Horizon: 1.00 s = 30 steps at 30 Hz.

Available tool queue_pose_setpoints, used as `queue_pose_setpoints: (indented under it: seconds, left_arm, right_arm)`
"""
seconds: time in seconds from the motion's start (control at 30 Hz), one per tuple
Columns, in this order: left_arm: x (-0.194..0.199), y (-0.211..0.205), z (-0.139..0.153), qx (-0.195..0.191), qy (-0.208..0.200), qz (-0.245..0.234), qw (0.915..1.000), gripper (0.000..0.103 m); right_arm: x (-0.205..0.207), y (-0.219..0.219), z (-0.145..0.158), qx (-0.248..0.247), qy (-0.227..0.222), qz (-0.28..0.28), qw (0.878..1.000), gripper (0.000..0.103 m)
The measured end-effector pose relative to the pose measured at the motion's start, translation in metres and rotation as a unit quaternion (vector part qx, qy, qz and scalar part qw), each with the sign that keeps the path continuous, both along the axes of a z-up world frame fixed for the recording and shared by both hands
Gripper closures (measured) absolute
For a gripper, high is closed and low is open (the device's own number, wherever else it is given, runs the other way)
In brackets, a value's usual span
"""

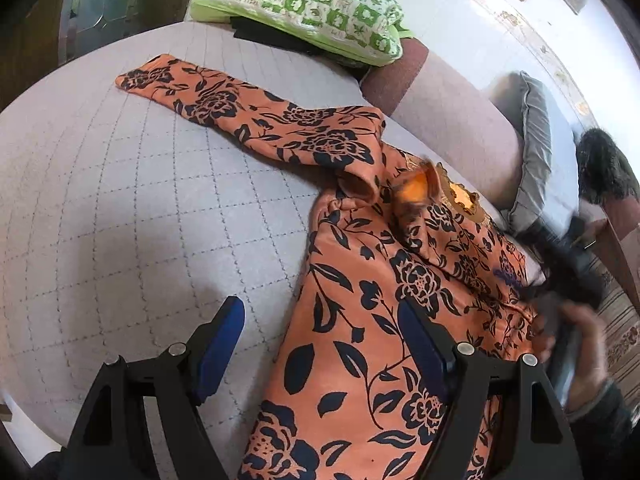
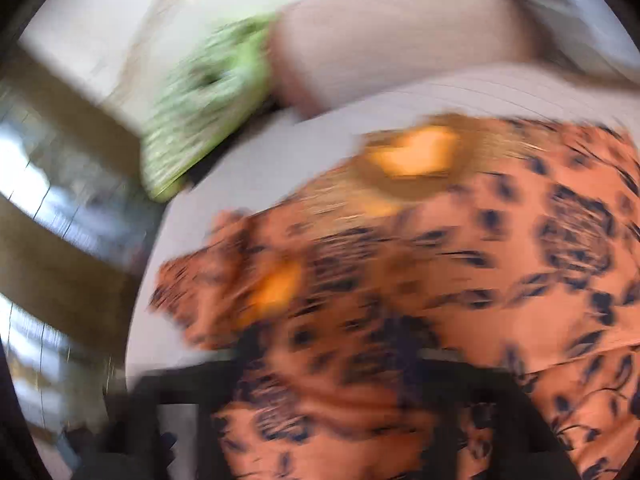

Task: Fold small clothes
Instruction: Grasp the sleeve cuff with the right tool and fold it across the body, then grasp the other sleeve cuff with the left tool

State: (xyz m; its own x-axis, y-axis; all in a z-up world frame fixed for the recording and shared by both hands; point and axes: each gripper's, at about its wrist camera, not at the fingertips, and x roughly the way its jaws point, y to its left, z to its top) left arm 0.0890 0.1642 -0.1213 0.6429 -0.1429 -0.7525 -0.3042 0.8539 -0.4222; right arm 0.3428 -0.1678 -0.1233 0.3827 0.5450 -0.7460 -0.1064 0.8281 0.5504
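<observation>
Left gripper is held spread, empty, over the garment's near hem; the right gripper, blurred, seems spread too. One sleeve is stretched toward the bed's far-left edge, nearer the left gripper.

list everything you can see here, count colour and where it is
garment: one, orange with a dark floral print, spread on the bed, one sleeve stretched toward the pillow
bed cover: one, pale grey, quilted, under the garment
pillow: one, green and white check, at the far edge of the bed
cushion: one, grey, frilled, far right
furry item: one, dark, right edge, unclear what it is
left gripper: one, black with blue pads, open over the garment's edge
right gripper: one, dark, blurred, at the garment's right side
hand: one, holding the right gripper
</observation>
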Motion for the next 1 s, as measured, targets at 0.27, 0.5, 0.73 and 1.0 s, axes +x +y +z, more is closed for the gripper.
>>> queue_pose_setpoints:
  seconds: [0.27,0.5,0.73,1.0]
  left_arm:
    - [0.017,0.075,0.014,-0.07,-0.017,0.071,0.9949,0.024]
    - [0.102,0.209,-0.018,-0.141,0.017,0.182,0.973,0.024]
    - [0.141,0.263,-0.029,-0.12,0.025,0.23,0.9653,0.025]
    - [0.154,0.28,-0.032,-0.096,0.067,0.257,0.9594,0.097]
  right_arm:
    - [-0.007,-0.022,0.006,0.04,-0.006,-0.003,0.999,0.014]
    - [-0.085,-0.019,0.004,0.05,-0.025,0.06,0.997,0.014]
    - [-0.138,-0.058,-0.004,0.032,-0.016,0.051,0.998,0.014]
    - [-0.145,-0.087,0.0,0.03,-0.014,0.013,0.999,0.014]
